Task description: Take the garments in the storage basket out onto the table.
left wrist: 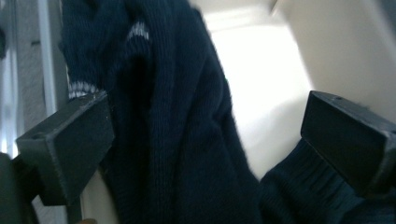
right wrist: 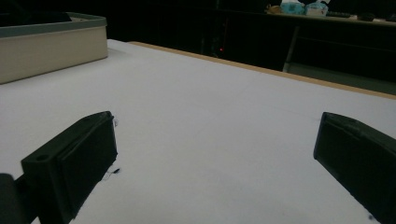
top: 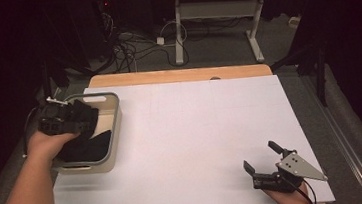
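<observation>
At the left of the high view, the left gripper (top: 70, 120) hangs over a beige bin (top: 115, 119) that sits on the white bench (top: 197, 135). Inside the bin lies a dark navy knit garment (top: 90, 146), bunched up, with part of it piled toward the upper left of the bin under the gripper and the rest spread toward the bin's lower right corner. Its long axis in that view runs roughly from upper left to lower right, though the folds make the exact lie hard to tell.

In the left gripper view the same garment (left wrist: 182, 140) hangs as a tall fold from the top of the frame to the bottom, ribbing running nearly vertically, with pale stripes (left wrist: 81, 86) near the upper left. The fingers (left wrist: 70, 144) stand spread wide, the cloth between them and close against the left one; whether it touches is unclear.

At the lower right of the high view, the right gripper (top: 264, 163) rests low over the bare bench, well apart from the bin, its fingers (right wrist: 74, 163) spread and holding nothing.
</observation>
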`<state>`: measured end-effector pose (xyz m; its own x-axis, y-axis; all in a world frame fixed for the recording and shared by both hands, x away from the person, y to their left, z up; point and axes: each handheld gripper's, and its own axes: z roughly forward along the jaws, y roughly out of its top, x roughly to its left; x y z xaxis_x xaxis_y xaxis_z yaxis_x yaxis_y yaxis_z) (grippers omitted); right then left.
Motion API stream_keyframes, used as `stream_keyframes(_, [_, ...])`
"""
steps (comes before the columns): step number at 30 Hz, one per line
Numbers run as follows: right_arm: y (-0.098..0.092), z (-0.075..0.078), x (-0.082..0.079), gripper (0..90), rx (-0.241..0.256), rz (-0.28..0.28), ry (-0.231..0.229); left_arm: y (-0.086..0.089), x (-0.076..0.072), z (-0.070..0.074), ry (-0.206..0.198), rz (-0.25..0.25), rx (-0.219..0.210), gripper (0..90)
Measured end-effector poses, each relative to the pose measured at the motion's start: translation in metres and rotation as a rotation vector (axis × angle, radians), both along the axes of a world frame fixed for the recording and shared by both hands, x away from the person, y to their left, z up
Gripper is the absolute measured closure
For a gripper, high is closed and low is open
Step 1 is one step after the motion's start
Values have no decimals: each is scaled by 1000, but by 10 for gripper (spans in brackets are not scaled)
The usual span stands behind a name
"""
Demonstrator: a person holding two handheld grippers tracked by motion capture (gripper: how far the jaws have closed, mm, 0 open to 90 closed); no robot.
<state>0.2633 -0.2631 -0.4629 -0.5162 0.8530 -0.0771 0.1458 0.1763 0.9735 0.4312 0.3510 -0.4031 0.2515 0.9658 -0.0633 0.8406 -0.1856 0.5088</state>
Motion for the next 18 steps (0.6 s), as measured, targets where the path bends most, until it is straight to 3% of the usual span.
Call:
stream_keyframes(5, [1, 1, -1, 2, -1, 4, -3, -1, 5, -5, 91, -6, 33, 128])
stream_keyframes(8, [2, 0, -1, 2, -2, 4, -2, -2, 8, -9, 148, -12, 41, 138])
stream_keyframes(18, [1, 1, -3, 2, -2, 5, -8, -8, 12, -13, 235, 21, 107, 273])
